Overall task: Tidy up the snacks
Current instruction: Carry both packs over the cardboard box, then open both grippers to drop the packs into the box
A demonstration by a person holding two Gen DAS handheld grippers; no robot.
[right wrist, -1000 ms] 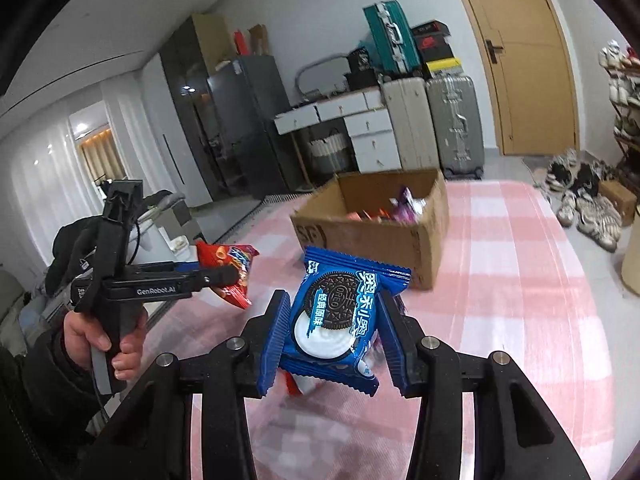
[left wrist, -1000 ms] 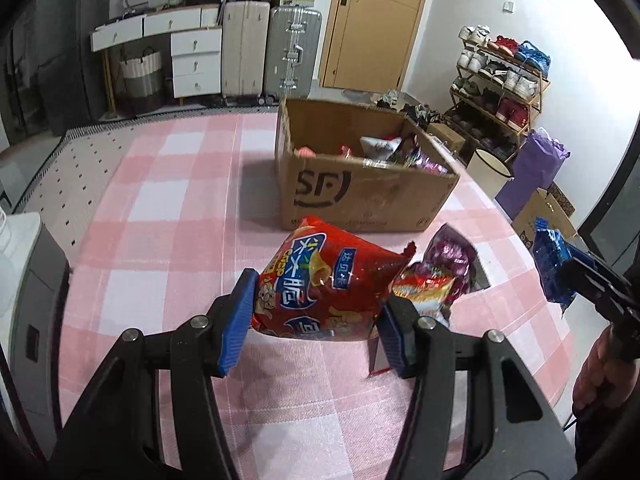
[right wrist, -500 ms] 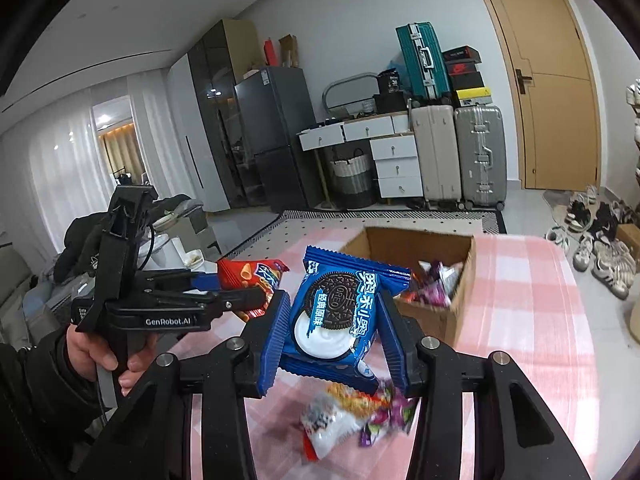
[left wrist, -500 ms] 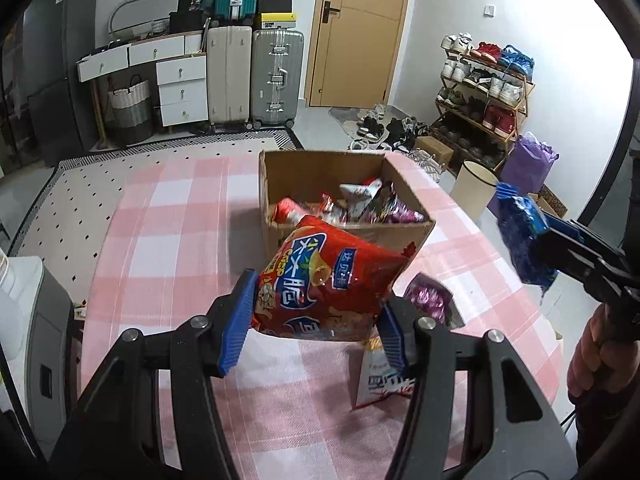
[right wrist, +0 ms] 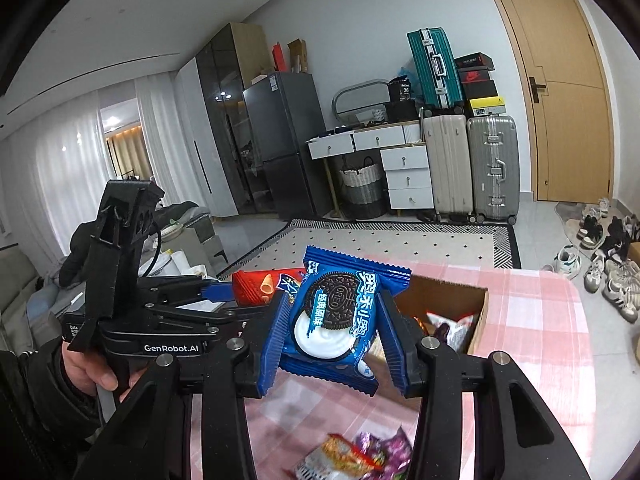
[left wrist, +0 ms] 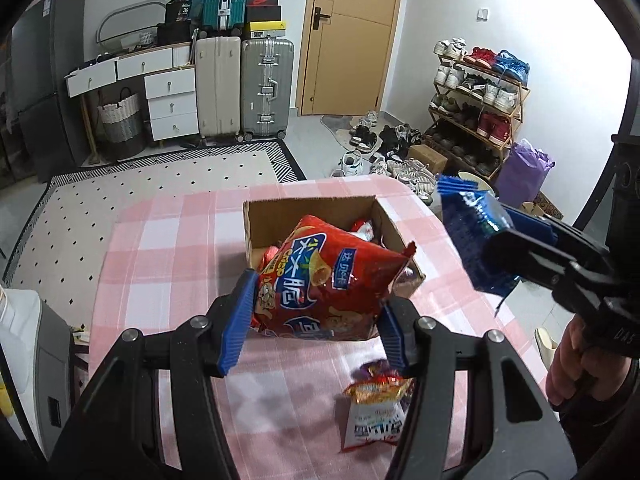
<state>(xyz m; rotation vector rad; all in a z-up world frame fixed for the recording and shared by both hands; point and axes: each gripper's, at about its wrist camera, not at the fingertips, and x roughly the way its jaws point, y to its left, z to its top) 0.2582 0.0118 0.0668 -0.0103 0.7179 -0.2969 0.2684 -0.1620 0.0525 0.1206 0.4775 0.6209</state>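
Note:
My left gripper [left wrist: 316, 320] is shut on a red snack bag [left wrist: 328, 280] and holds it above the near side of the open cardboard box [left wrist: 308, 204]. The box stands on the pink checked table [left wrist: 168, 248] and holds several snack packets. My right gripper [right wrist: 334, 328] is shut on a blue Oreo packet [right wrist: 340, 312], raised beside the box [right wrist: 478, 320]. In the left wrist view the Oreo packet [left wrist: 472, 236] hangs to the right of the box. The left gripper and its red bag [right wrist: 256, 286] show at the left of the right wrist view.
Loose snack packets [left wrist: 376, 412] lie on the table in front of the box, also in the right wrist view [right wrist: 352, 456]. Suitcases [left wrist: 264, 88], white drawers [left wrist: 168, 100], a shoe rack [left wrist: 476, 108] and a door [left wrist: 352, 36] stand beyond the table.
Both grippers have risen and moved forward toward the box with their packets. The red bag now hangs over the box's near side; the Oreo packet is closer to the box.

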